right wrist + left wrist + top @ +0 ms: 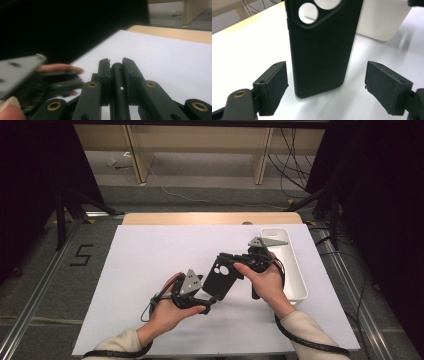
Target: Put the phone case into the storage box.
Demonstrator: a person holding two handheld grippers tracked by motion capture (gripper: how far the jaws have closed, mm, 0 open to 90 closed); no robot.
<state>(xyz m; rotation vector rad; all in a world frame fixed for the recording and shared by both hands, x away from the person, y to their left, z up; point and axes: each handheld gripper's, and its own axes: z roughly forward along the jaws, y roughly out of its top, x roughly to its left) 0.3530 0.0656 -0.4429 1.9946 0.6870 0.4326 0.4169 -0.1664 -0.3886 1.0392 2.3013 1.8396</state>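
A black phone case [221, 279] with round camera holes is held over the white table. My right gripper [226, 258] is shut on its far end. In the right gripper view the thin case edge [117, 82] stands pinched between the two pads of that gripper [116, 61]. My left gripper [210, 299] is at the case's near end. In the left gripper view the case [322, 45] stands upright between the open jaws of this gripper [325, 85], with a gap on each side and neither pad touching it.
A white rectangular tray [296, 270] lies at the table's right side, just behind my right hand, and shows again as a white tray [382, 20] behind the case. The white table sheet [150, 255] has free room to the left. The floor lies beyond the wooden far edge.
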